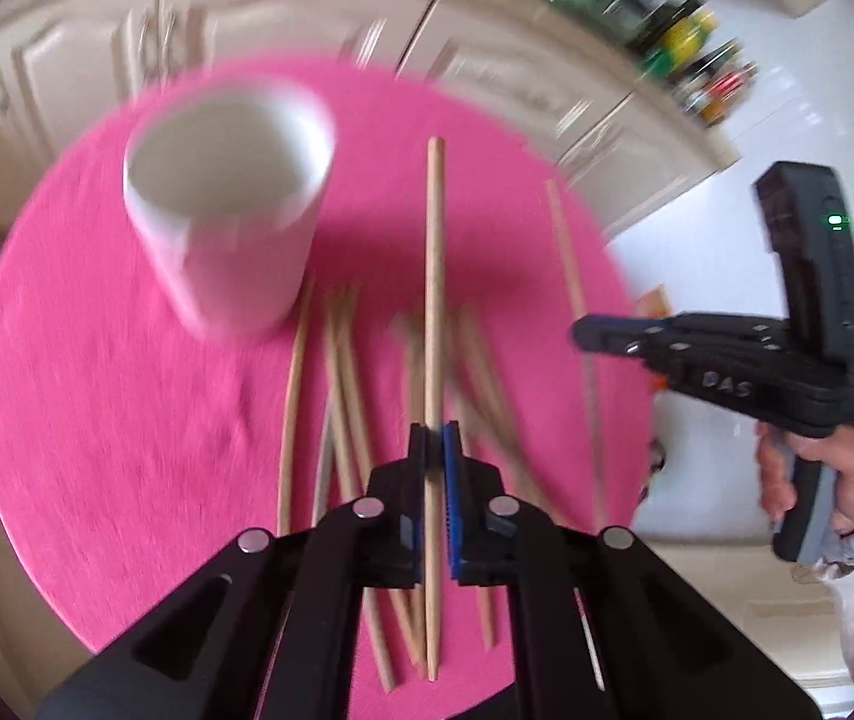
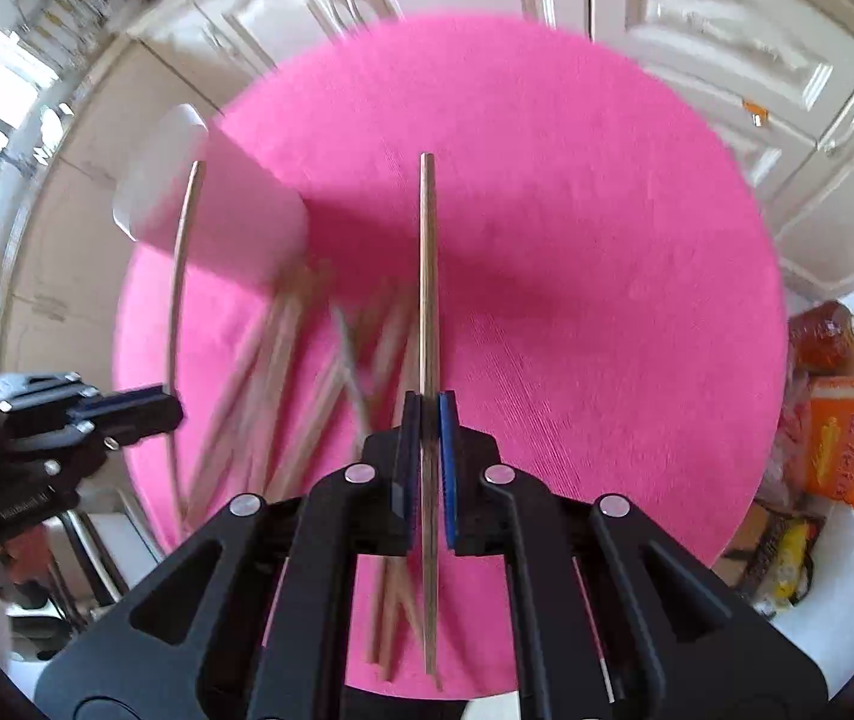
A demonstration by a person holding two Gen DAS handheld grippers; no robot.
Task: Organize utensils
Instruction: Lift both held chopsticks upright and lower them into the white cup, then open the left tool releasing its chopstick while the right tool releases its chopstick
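Note:
My left gripper point(image 1: 434, 441) is shut on a wooden chopstick point(image 1: 434, 252) that runs straight ahead between its pads, lifted above the pink round mat point(image 1: 97, 396). My right gripper point(image 2: 429, 408) is shut on another chopstick point(image 2: 427, 264) in the same way. Several loose chopsticks point(image 1: 343, 384) lie in a heap on the mat below both grippers, and the heap point(image 2: 283, 372) is blurred in the right wrist view. A white cup point(image 1: 229, 204) stands upright on the mat, far left of the heap. Each view shows the other gripper from the side: right gripper point(image 1: 589, 336), left gripper point(image 2: 166, 408).
Cream cabinet doors point(image 2: 727, 48) ring the far side of the mat. Orange food packets point(image 2: 853, 438) and a bottle point(image 2: 829, 336) lie on the white floor at the right. Bottles point(image 1: 685, 48) stand at the upper right. A person's hand point(image 1: 841, 486) grips the right gripper's handle.

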